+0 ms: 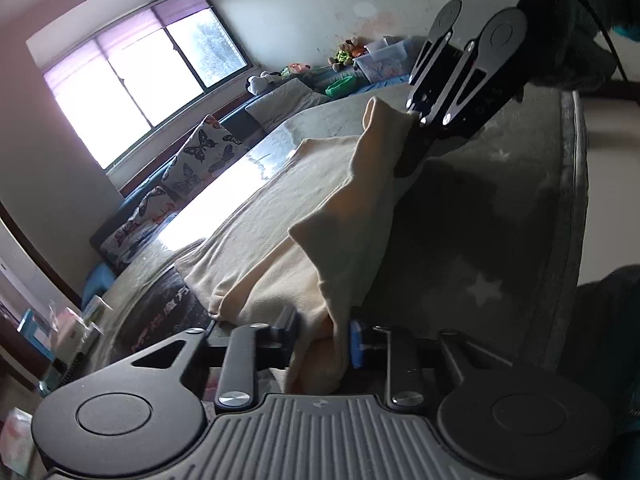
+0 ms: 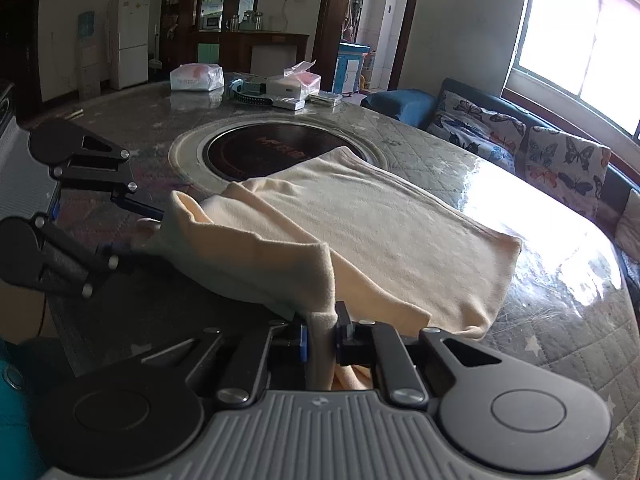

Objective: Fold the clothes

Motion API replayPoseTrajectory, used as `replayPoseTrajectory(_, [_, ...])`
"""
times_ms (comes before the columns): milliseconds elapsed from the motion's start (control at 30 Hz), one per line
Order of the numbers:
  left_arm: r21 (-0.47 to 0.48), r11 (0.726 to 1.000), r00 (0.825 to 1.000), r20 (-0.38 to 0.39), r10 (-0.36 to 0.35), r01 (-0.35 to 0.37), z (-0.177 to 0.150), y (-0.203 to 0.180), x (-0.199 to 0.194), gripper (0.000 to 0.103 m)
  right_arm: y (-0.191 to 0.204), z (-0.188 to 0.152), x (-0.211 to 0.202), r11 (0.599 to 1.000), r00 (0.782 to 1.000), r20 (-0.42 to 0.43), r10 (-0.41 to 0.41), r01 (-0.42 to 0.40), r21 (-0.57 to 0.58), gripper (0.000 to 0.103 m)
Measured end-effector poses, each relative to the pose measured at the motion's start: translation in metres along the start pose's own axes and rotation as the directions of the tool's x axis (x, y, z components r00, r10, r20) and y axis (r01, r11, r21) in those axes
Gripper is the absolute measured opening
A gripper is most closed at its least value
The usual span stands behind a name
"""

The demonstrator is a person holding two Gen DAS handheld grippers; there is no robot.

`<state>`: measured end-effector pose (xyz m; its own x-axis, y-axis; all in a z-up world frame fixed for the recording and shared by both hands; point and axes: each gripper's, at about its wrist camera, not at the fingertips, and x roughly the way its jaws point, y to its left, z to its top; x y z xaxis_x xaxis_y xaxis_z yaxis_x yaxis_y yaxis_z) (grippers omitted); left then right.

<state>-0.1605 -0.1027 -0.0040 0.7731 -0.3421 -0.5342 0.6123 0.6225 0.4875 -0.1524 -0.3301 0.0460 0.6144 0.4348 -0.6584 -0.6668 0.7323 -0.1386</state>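
A cream garment (image 1: 280,208) (image 2: 380,224) lies across the round table, its near edge lifted off the surface. My left gripper (image 1: 324,340) is shut on one corner of that lifted edge, with the cloth pinched between its blue-padded fingers. In the right wrist view the left gripper (image 2: 158,226) shows at the left, holding the same edge. My right gripper (image 2: 322,338) is shut on the other corner of the edge. It also appears at the top right of the left wrist view as the right gripper (image 1: 416,114), with cloth hanging from it.
The table (image 2: 540,300) has a quilted cover and a dark round inset (image 2: 256,152) at its middle. Boxes and plastic bags (image 2: 248,84) sit at its far side. A sofa with butterfly cushions (image 2: 520,148) runs beneath the window. A person's dark sleeve (image 1: 576,12) is behind the right gripper.
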Motion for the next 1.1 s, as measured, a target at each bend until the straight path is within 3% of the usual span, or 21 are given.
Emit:
replayPoseTrajectory(167, [0.0,1.0,1.0,0.013,0.002,-0.002,0.004,0.005,-0.012,0.009,0.007,0.0,-0.011,1.0,1.0,0.024,-0.013,0.014,-0.016,0.009])
replayPoseTrajectory(367, [-0.05,0.998,0.999,0.023,-0.022,0.024,0.009,0.013,-0.039,0.008,0.019,0.003,-0.036,0.999,0.998,0.057,-0.007,0.01,-0.05,0.009])
replayPoseTrajectory(567, [-0.154,0.986,0.997,0.043,-0.061,0.067,0.009,0.023,-0.087,0.008,0.042,0.002,-0.077,0.996,0.996,0.055,0.07,-0.067,-0.059,0.009])
replayPoseTrajectory(700, [-0.185,0.982,0.998,0.051,-0.04,0.049,0.019,0.038,-0.07,0.007,0.053,0.003,-0.093,0.993,0.993,0.046,0.109,-0.107,-0.043,0.009])
replayPoseTrajectory(833, [-0.209,0.978,0.998,0.058,-0.012,0.024,0.031,0.053,-0.048,0.006,0.045,0.009,-0.085,0.996,0.996,0.038,0.086,-0.086,-0.011,0.008])
replayPoseTrajectory(1100, [-0.258,0.966,0.997,0.068,0.044,-0.025,0.054,0.084,-0.004,0.006,-0.009,0.043,-0.054,0.997,0.999,0.03,0.044,-0.046,0.068,0.008])
